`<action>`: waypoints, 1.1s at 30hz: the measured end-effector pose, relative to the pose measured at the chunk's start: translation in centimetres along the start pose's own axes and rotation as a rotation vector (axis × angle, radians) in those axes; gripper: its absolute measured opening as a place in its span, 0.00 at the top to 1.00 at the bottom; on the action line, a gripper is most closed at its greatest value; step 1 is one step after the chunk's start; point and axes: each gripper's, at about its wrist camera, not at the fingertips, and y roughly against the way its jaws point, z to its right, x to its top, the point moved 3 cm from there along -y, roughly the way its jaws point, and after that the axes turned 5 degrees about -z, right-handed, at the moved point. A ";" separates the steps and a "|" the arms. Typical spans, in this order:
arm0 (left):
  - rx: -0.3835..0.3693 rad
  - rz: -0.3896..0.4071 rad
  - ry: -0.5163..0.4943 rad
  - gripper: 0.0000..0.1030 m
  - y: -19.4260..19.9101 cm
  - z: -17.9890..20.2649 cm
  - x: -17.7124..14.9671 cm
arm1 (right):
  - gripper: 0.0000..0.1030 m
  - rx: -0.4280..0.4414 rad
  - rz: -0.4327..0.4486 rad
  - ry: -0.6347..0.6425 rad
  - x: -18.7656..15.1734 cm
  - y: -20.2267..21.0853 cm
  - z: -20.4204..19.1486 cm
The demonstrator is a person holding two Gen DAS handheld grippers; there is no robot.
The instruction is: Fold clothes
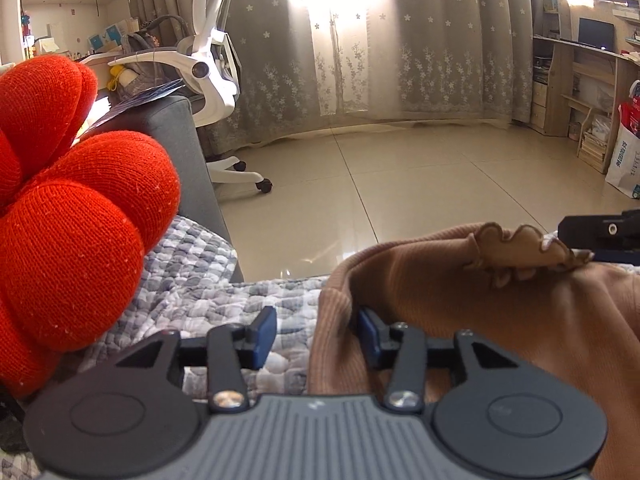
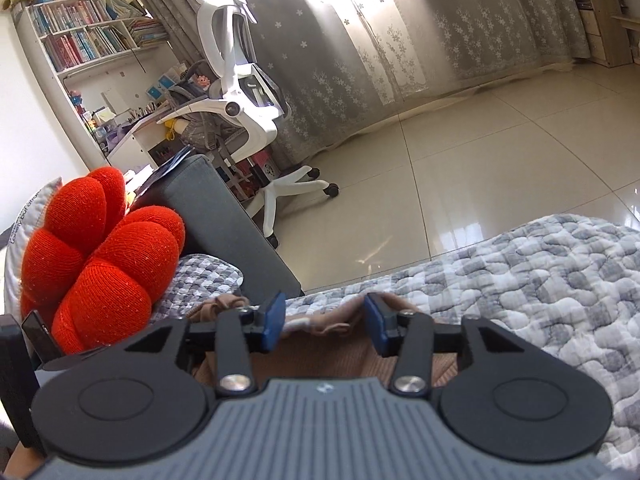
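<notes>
Tongs (image 1: 317,334) astride brown garment (image 1: 460,288) edge

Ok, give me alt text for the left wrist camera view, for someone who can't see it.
An open left gripper straddles the edge of a brown ribbed garment lying on a grey-and-white quilted cover. A red knitted cushion fills the left side. Beyond are a tiled floor, a white office chair and sunlit curtains.

The brown garment (image 1: 500,312) is fine ribbed cloth, the red cushion (image 1: 68,240) coarse knit, the grey cover (image 2: 540,280) quilted cloth, the floor (image 1: 420,176) glossy tile.
</notes>
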 end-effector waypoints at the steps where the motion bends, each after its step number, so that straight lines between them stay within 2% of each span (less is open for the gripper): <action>1: -0.017 -0.011 0.015 0.47 0.4 -0.1 -0.1 | 0.50 0.000 0.006 0.006 0.0 0.6 -0.2; 7: -0.083 -0.056 0.046 0.41 3.9 -0.2 -1.8 | 0.50 -0.019 0.017 0.041 -0.6 3.7 -1.0; 13: -0.123 -0.090 0.067 0.40 7.6 -0.1 -4.5 | 0.50 -0.047 -0.014 0.062 -2.9 6.0 -1.7; 20: -0.188 -0.133 0.103 0.41 11.7 0.7 -8.5 | 0.50 -0.039 -0.044 0.073 -5.9 8.8 -2.7; 33: -0.228 -0.169 0.099 0.44 16.9 2.7 -15.1 | 0.50 -0.032 -0.081 0.089 -11.6 13.5 -3.7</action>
